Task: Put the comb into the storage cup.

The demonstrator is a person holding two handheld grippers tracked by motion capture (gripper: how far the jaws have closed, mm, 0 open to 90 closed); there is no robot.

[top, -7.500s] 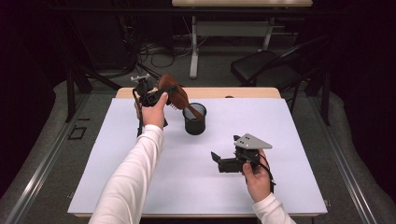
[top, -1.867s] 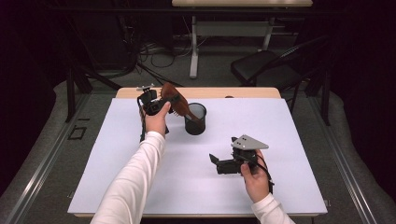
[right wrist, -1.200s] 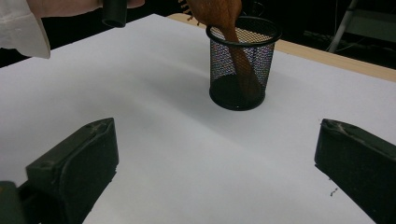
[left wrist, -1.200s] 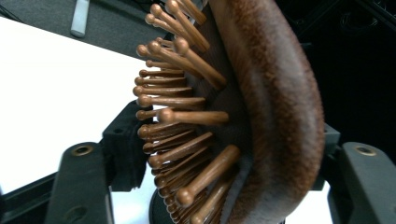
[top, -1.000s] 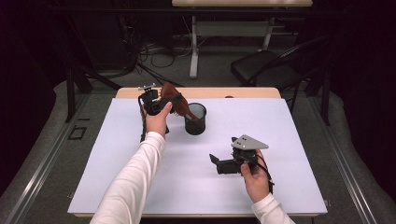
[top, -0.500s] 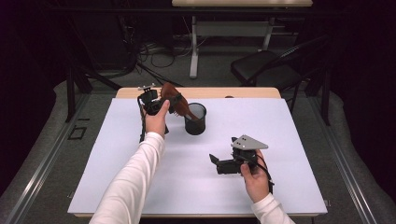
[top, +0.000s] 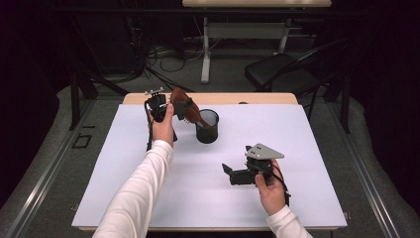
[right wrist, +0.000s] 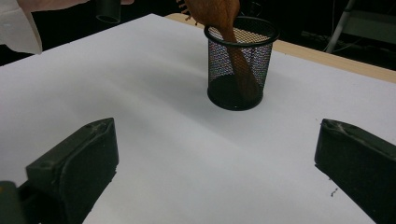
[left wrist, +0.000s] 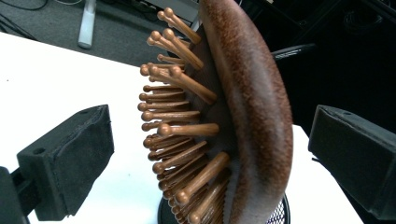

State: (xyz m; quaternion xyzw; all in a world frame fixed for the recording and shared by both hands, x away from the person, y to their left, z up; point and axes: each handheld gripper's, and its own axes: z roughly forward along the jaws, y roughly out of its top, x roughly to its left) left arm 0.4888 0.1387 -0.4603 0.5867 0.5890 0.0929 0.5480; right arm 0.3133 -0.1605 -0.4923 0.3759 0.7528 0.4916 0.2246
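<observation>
The left gripper [top: 171,106] has its two black pads [left wrist: 70,161] spread wide, one on either side of the wooden hairbrush [left wrist: 233,121], with a clear gap between each pad and the brush; the jaws have just been opening, and the brush head stands between them unclamped. In the left gripper view the brush bristles [left wrist: 180,130], round-tipped wooden pins, face the left-hand pad, and the smooth brown back faces the right-hand pad. The hairbrush [top: 187,108] stands handle-down in the black mesh cup [top: 207,126], tilted, its head leaning out over the cup's rim toward the left gripper. In the right gripper view the handle [right wrist: 240,65] shows through the mesh, slanting down to the cup's floor. The person's left hand [top: 162,128] holds the left gripper just beside the cup, on the cup's left, the white sleeve [top: 141,193] trailing toward the near table edge.

The right gripper [top: 233,173] also has its pads [right wrist: 74,158] spread apart with nothing between them. It rests well apart from the cup, nearer the person and to the cup's right, held low over the white table [top: 307,148] and pointing toward the cup [right wrist: 240,63]. The right hand [top: 270,186] grips it from behind, under the grey three-cornered plate [top: 264,151].
</observation>
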